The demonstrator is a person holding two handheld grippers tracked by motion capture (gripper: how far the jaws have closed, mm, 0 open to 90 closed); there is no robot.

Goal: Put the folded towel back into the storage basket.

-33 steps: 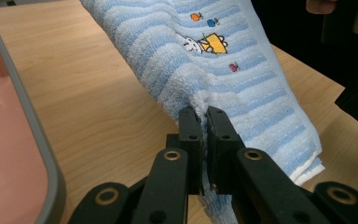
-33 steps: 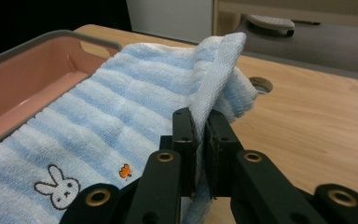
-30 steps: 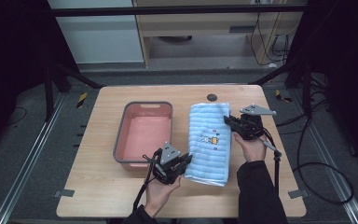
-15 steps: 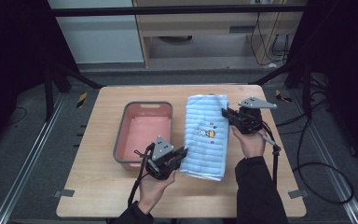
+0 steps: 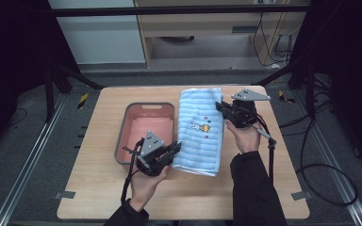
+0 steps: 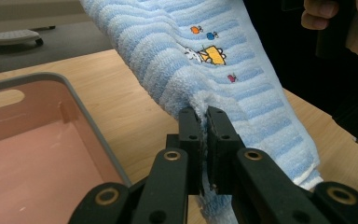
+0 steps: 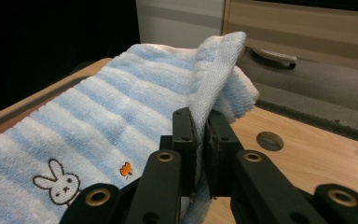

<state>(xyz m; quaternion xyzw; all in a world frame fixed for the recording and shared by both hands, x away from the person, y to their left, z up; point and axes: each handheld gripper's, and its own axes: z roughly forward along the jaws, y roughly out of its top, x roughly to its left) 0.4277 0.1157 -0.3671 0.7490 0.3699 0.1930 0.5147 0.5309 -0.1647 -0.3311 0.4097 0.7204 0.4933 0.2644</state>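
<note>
We pinch the striped towel (image 5: 201,132) in both jaws: left gripper (image 5: 175,149) at its near-left corner beside the pink tray (image 5: 121,141), right gripper (image 5: 219,107) on its right edge.

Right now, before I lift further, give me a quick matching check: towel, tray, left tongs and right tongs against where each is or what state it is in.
Things:
1. towel
2. tray
3. left tongs
4. right tongs

States:
A. shut on the towel's near left corner
B. pink inside, left of the towel
C. shut on the towel's right edge, farther back
D. blue striped, with a rabbit motif

Pairs: 1-D, 2-B, 3-A, 4-C
</note>
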